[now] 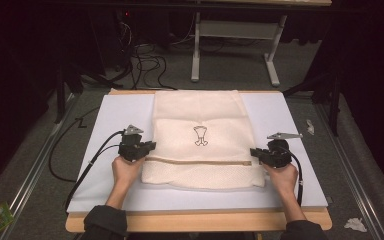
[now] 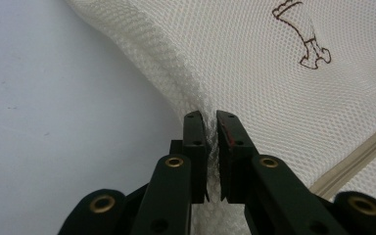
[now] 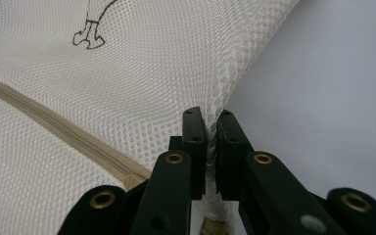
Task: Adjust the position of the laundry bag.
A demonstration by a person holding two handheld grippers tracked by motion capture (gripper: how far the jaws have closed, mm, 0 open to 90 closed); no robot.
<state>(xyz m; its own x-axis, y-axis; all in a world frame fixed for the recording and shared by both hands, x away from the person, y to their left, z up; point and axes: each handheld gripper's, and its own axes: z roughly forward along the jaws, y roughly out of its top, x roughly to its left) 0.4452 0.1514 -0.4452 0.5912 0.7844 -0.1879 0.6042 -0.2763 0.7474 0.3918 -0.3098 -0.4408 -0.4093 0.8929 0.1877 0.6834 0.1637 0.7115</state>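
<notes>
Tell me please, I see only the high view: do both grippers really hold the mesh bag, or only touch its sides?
Observer: The left gripper is shut on the mesh bag; its edge is pinched between the jaws.
Operator: And the right one?
Observer: The right gripper is also shut on the bag's edge, which bunches up at the jaws.
Operator: Is the zipper caught?
Observer: No, the beige zipper band passes beside the right jaws, not between them.

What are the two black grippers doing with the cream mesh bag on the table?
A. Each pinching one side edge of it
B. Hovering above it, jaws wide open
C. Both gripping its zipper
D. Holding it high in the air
A: the left gripper and right gripper each have their jaws closed on a side edge of the mesh bag.
</notes>
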